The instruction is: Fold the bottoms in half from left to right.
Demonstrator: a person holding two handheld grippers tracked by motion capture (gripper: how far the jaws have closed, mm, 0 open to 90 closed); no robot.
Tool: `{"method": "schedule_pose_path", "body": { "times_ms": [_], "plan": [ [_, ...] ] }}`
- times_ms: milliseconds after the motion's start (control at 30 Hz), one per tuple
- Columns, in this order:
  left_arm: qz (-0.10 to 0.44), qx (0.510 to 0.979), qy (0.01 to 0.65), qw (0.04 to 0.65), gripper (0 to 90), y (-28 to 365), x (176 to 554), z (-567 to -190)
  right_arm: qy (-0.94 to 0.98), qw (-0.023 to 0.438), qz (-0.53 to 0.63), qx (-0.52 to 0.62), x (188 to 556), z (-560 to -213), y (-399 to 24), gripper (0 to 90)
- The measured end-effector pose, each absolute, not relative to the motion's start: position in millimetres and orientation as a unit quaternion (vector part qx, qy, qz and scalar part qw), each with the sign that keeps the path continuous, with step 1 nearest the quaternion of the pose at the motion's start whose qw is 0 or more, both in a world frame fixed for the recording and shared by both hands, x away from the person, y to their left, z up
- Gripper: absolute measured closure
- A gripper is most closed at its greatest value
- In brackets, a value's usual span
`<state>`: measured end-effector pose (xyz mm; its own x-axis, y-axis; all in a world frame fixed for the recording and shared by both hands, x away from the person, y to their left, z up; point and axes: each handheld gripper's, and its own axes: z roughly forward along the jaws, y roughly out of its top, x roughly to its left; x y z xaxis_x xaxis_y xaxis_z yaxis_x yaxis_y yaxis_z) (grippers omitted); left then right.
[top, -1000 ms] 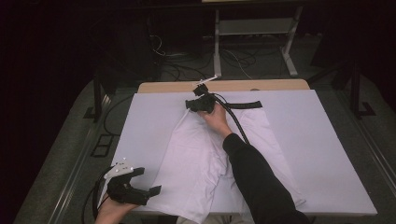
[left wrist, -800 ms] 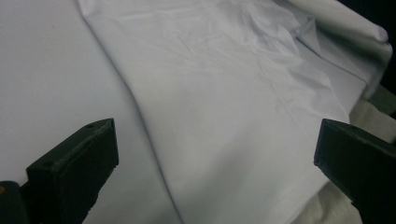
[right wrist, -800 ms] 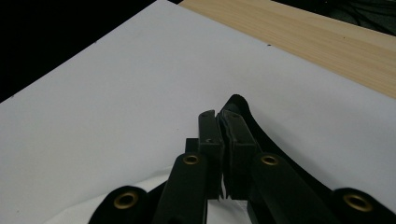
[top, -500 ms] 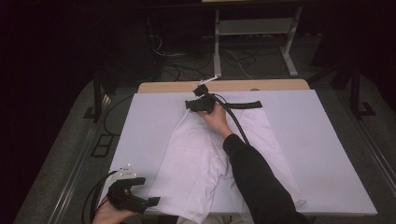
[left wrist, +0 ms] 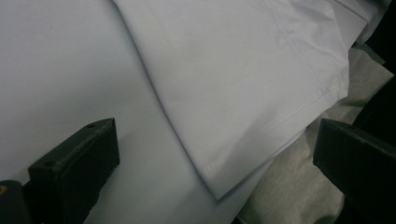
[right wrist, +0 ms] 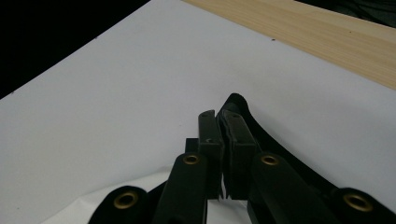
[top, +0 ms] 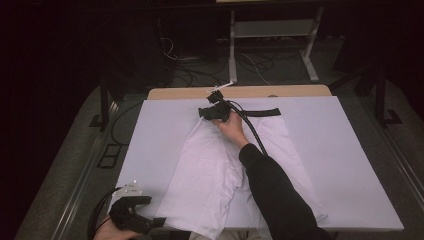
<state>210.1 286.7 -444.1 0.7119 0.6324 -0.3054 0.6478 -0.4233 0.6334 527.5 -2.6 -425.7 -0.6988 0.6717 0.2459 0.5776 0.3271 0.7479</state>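
A white garment (top: 210,165) with a black waistband (top: 260,113) lies spread on the white table cover (top: 340,150). My right gripper (top: 202,114) is at the garment's far end, and its jaws are shut on the black waistband (right wrist: 243,112), which curls around the fingertips of the right gripper (right wrist: 224,116). At the table's near left corner my left gripper (top: 150,211) rests low and open. In the left gripper view, the hem corner of the white garment (left wrist: 219,186) lies between the wide-apart jaws of the left gripper (left wrist: 215,140), untouched by either.
A bare wooden table edge (top: 280,91) runs behind the cover. Cables and a metal stand (top: 270,45) sit on the dark floor beyond. Grey cloth of the person's clothing (left wrist: 289,186) shows past the near edge. The cover's right side (top: 350,175) is bare.
My left gripper has shifted a little toward the table's near edge, close to the hem corner. The right gripper has kept still on the waistband.
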Motion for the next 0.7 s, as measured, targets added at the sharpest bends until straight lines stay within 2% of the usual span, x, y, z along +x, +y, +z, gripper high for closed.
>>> {"method": "schedule_pose_path", "body": {
  "times_ms": [367, 533, 700],
  "plan": [
    [-0.046, 0.846, 0.357, 0.392, 29.8, 294.1, 206.1, -443.1, 0.809, 0.052, 0.44, 0.386, 528.3, -424.2, -5.5, 86.2],
    [-0.053, 0.843, 0.361, 0.395, 34.5, 296.4, 208.3, -444.1, 0.807, 0.05, 0.443, 0.387, 528.4, -424.6, -7.3, 86.2],
    [-0.074, 0.842, 0.352, 0.401, 46.7, 295.7, 209.8, -446.5, 0.807, 0.05, 0.445, 0.385, 527.8, -424.8, -7.7, 86.1]
  ]
}}
